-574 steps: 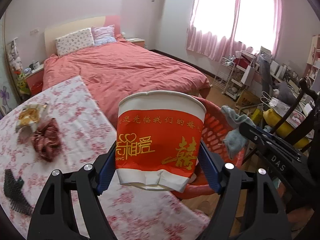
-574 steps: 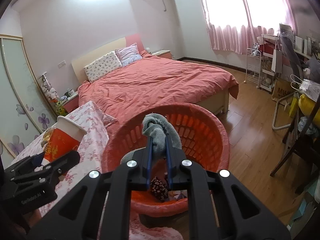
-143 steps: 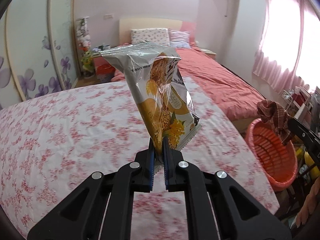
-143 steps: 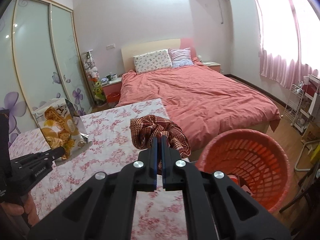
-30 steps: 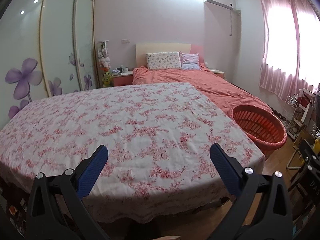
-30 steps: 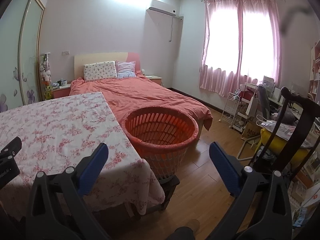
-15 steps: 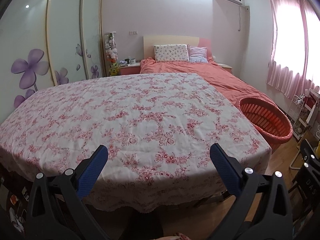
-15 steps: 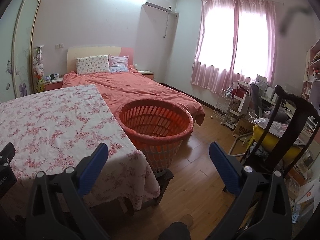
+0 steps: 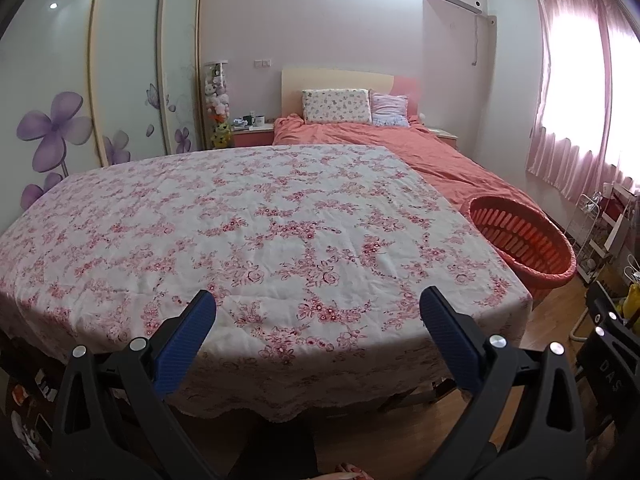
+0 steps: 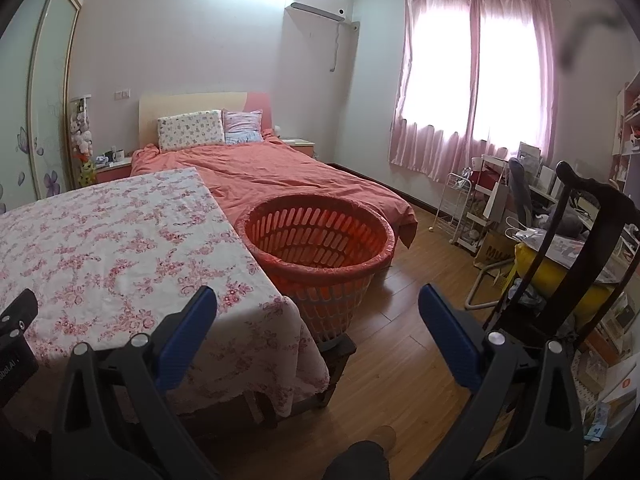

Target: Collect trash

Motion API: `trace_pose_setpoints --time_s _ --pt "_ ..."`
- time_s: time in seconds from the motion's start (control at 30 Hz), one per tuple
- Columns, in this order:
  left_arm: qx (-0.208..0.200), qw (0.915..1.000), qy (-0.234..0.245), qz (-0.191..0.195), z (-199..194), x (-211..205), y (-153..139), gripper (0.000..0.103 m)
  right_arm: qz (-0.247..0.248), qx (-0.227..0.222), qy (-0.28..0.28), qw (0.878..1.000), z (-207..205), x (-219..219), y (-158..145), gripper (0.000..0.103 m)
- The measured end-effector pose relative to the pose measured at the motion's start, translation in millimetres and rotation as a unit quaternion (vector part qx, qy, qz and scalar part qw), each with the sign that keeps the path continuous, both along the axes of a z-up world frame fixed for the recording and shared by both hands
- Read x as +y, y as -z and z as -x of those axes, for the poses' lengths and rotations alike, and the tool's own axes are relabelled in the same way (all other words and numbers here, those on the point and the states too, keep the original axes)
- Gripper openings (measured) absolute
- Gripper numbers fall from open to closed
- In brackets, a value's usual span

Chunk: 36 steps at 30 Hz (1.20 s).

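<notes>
An orange slotted basket stands on a low stool at the table's right end; it also shows in the left wrist view. Its contents are hidden from here. The table with the floral cloth carries nothing that I can see. My left gripper is open and empty, held back from the table's near edge. My right gripper is open and empty, back from the table corner and the basket. The table shows in the right wrist view too.
A bed with a coral cover lies behind the table and basket. A dark wooden chair with a yellow cushion and cluttered shelves stand at the right. Wooden floor lies between chair and basket. A wardrobe with flower doors lines the left wall.
Both grippers stay open and empty and have drawn back a little from the table. The basket and the table have not moved.
</notes>
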State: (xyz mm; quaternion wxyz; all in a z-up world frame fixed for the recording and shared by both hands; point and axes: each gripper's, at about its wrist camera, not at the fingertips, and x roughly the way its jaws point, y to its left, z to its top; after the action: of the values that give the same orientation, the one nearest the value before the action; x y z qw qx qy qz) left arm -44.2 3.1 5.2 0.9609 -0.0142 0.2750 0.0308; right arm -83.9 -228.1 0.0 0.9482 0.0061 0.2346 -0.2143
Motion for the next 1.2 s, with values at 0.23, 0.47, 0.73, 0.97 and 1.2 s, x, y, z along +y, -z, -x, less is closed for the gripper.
trace_pose_setpoints --time_s 0.23,0.47,0.73,0.97,1.2 --pt "-0.013 0.9999 -0.002 0.003 4.1 -1.6 -5.4 0.100 -0.006 -0.004 0.001 1.000 0.3 -2.4 -1.3 0.099" --pt "-0.010 0.9999 -0.003 0.005 3.0 -1.9 -5.4 0.100 -0.006 -0.004 0.001 1.000 0.2 -2.4 -1.7 0.099" --pt "-0.010 0.9999 -0.009 0.010 3.5 1.0 -5.7 0.100 -0.006 -0.005 -0.003 1.000 -0.1 -0.1 -0.6 0.099" --pt "-0.003 0.9999 -0.010 0.011 2.3 2.7 -3.4 0.100 -0.006 -0.006 -0.003 1.000 0.4 1.8 -0.1 0.099" --pt "0.001 0.9999 -0.011 0.013 2.1 4.1 -1.4 0.100 -0.007 -0.006 -0.003 1.000 0.7 2.1 -0.4 0.099"
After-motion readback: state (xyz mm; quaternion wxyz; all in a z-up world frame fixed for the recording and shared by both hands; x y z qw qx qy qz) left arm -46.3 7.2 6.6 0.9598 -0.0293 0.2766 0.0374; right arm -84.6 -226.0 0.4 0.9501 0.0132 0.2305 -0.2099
